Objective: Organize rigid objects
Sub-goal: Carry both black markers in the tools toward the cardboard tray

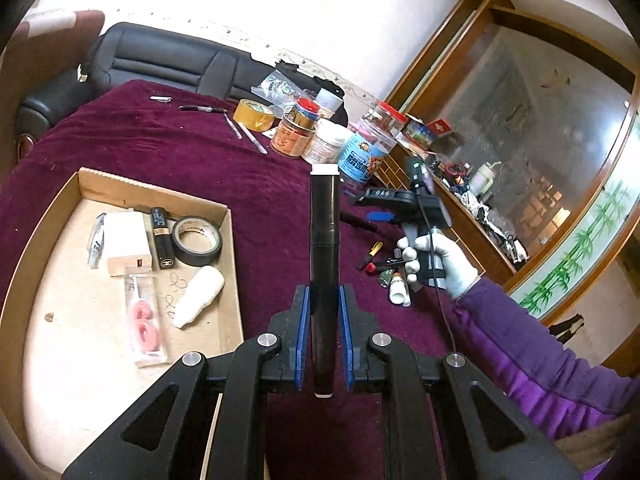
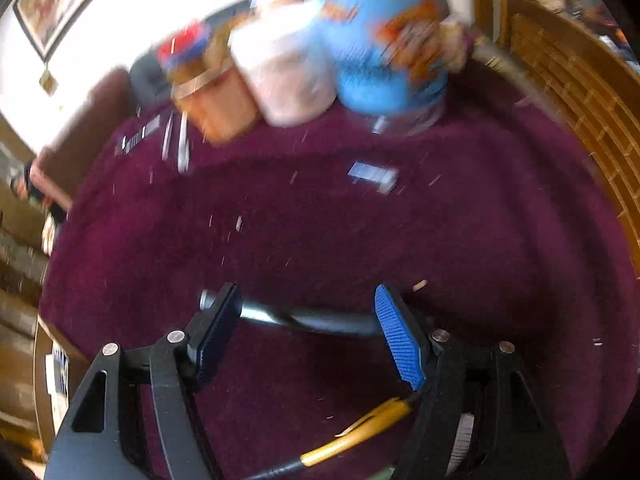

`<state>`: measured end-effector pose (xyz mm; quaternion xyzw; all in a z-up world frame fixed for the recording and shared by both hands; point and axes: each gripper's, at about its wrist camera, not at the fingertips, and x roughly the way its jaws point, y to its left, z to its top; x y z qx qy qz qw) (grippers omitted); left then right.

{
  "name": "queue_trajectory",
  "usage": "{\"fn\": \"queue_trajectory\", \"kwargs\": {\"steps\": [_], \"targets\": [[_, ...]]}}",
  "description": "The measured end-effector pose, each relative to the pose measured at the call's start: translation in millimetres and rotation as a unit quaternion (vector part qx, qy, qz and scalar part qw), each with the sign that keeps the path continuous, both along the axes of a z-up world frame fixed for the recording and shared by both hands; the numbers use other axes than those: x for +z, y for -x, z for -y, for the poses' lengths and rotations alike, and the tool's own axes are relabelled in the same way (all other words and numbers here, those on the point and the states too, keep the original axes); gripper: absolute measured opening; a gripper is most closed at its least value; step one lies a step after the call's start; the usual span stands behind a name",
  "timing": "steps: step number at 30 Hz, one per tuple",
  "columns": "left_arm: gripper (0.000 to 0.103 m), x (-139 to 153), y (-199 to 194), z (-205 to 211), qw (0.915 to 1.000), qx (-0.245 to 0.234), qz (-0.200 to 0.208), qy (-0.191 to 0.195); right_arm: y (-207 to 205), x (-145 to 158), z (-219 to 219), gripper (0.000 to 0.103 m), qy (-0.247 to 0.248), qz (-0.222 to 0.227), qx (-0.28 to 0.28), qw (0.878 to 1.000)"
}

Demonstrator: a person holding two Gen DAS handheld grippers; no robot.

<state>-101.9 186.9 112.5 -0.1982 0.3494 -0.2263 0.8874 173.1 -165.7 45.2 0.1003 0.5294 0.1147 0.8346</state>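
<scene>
My left gripper point(image 1: 323, 294) is shut on a long black tube point(image 1: 325, 224) with a white end, held above the purple cloth point(image 1: 260, 184) and pointing away from me. To its left is a cardboard tray point(image 1: 230, 264). In it lie a black tape roll point(image 1: 197, 241), a lipstick point(image 1: 162, 238), a white power bank point(image 1: 127, 243) and a white bottle point(image 1: 199, 296). My right gripper point(image 2: 307, 296), also seen at the right in the left wrist view point(image 1: 366, 208) in a gloved hand point(image 1: 448, 260), stands open over a dark pen point(image 2: 320, 322) lying on the cloth. The right wrist view is blurred.
Several jars point(image 1: 316, 136) and a yellow tape roll point(image 1: 254, 114) stand at the far side of the cloth, with pens point(image 1: 202, 109) beside them. A heap of small items point(image 1: 390, 270) lies near the gloved hand. A yellow pen point(image 2: 360, 430) lies under my right gripper. A wooden cabinet point(image 1: 460, 216) borders the right.
</scene>
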Motion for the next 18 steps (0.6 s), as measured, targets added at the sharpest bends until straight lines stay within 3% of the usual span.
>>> {"fn": "queue_trajectory", "kwargs": {"steps": [6,10,16,17,18], "targets": [[0.011,-8,-2,-5,0.9998,-0.003,-0.008,0.016,28,-9,-25,0.071,-0.097,-0.07,0.091,0.989],[0.011,-13,-2,-2,0.9995,-0.007,-0.014,0.026,45,-5,-45,0.071,-0.033,-0.053,0.114,0.991],[0.011,-10,7,-6,0.9996,-0.001,-0.011,0.026,48,-4,-71,0.069,0.062,-0.019,0.075,0.995],[0.011,-9,8,-7,0.9996,0.0,-0.01,0.027,48,-4,-73,0.066,0.072,-0.013,0.064,0.995],[0.011,-8,10,-9,0.9996,0.001,-0.008,0.028,47,-6,-73,0.056,0.083,-0.007,0.055,0.995]]}}
